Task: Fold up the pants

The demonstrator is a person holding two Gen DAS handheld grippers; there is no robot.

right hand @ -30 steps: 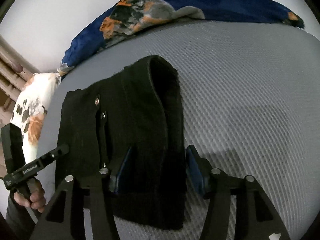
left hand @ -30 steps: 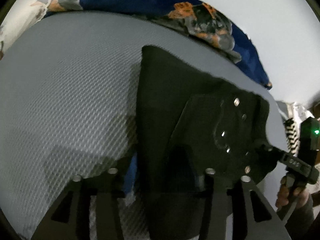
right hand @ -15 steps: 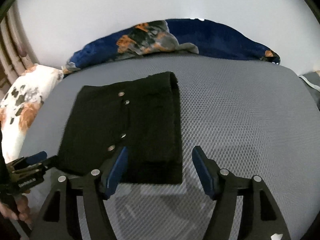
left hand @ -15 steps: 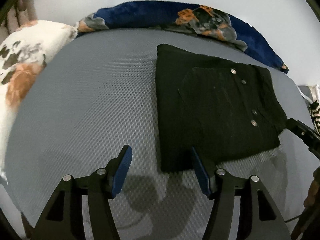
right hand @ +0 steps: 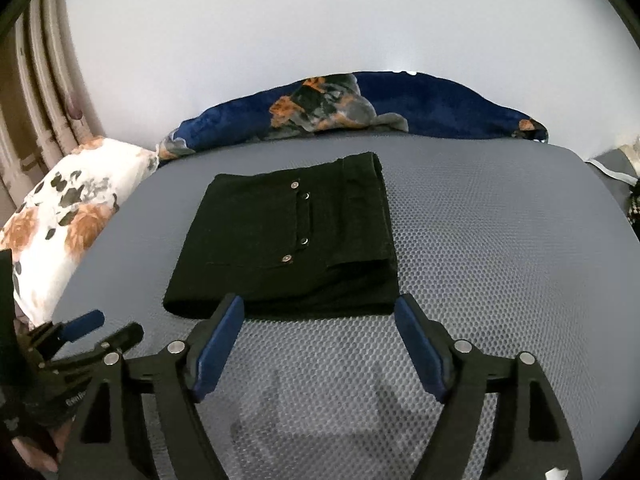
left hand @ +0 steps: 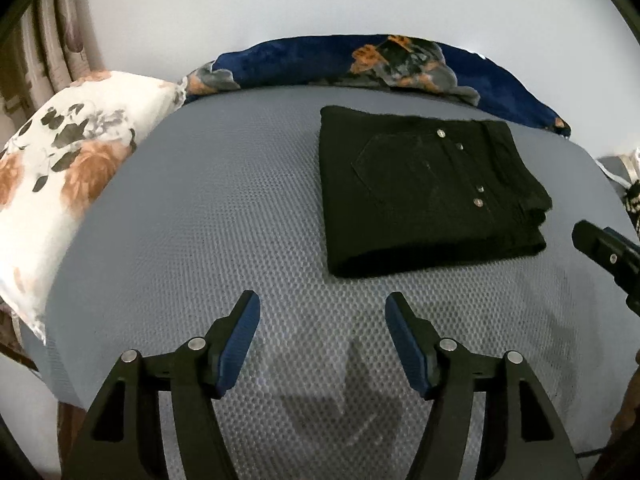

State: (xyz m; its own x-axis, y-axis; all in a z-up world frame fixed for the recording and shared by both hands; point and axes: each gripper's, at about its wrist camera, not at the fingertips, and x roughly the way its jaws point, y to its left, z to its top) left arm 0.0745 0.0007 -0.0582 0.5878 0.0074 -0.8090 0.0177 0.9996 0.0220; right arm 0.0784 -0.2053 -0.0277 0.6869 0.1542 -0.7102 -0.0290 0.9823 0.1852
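Black pants (left hand: pixel 424 196) lie folded into a flat rectangle on the grey mesh mattress (left hand: pixel 200 220), silver rivets showing on top. My left gripper (left hand: pixel 322 306) hovers over bare mattress short of the pants' near edge, its jaws opening with nothing between them. In the right wrist view the same pants (right hand: pixel 288 236) lie just beyond my right gripper (right hand: pixel 320 306), whose jaws are also opening, empty; the left fingertip overlaps the pants' near edge in the picture. The left gripper (right hand: pixel 106 324) shows at the lower left there, and the right gripper's fingertip (left hand: pixel 596 242) at the left view's right edge.
A navy floral blanket (left hand: pixel 380 64) lies bunched along the mattress's far edge against a white wall. A white floral pillow (left hand: pixel 68 176) sits at the left. Curtains (right hand: pixel 36 96) hang at far left. A hand (right hand: pixel 36 448) holds the left gripper's handle.
Both grippers let go of the pants, spread their jaws and drew back and up. The pants now lie flat and folded, farther off in both views.
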